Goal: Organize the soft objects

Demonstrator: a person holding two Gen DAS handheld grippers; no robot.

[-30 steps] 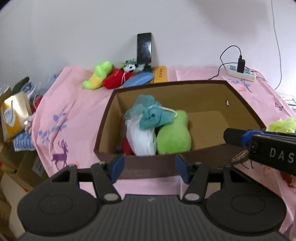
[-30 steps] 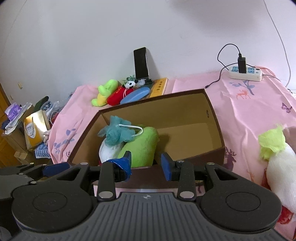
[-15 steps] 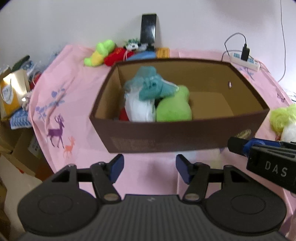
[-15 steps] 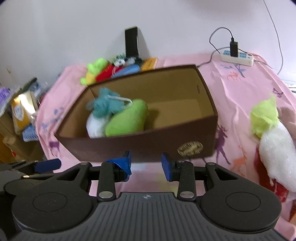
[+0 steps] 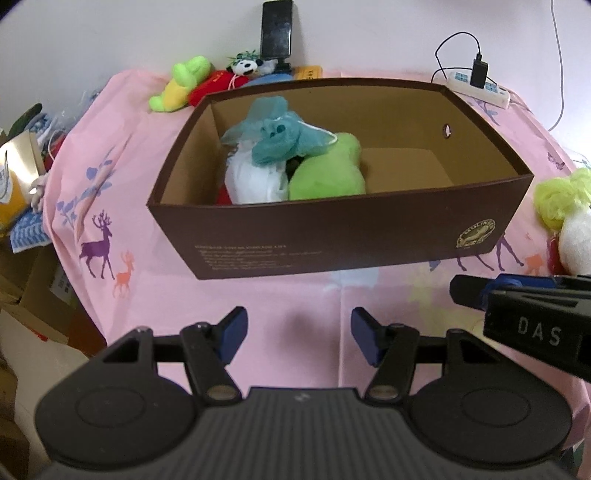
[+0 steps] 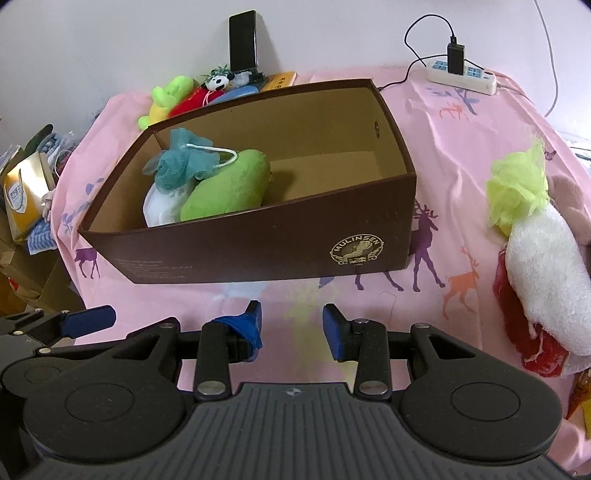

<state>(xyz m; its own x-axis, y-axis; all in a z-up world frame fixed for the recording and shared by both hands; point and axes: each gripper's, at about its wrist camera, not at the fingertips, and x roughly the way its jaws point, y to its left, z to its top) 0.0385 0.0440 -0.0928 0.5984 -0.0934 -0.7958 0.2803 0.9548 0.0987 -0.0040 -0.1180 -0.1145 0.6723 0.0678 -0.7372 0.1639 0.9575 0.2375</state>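
A phone [image 5: 277,27] leans upright against the wall, a white power strip [image 6: 461,75] lies on the pink deer-print cloth [image 6: 461,184]

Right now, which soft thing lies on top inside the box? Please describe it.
Find the brown cardboard box on the pink tablecloth. At its left end, a teal mesh bath puff lies on the pile; unlike the green plush beside it, it has a white cord loop.

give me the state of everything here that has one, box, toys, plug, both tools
brown box: open-topped, no lid, right half bare
teal mesh puff: in the box, atop the pile
green plush: in the box, lying down
white plush: outside the box, on the pink cloth
black charger: plugged into the power strip
left tool: open, empty
right tool: open, empty
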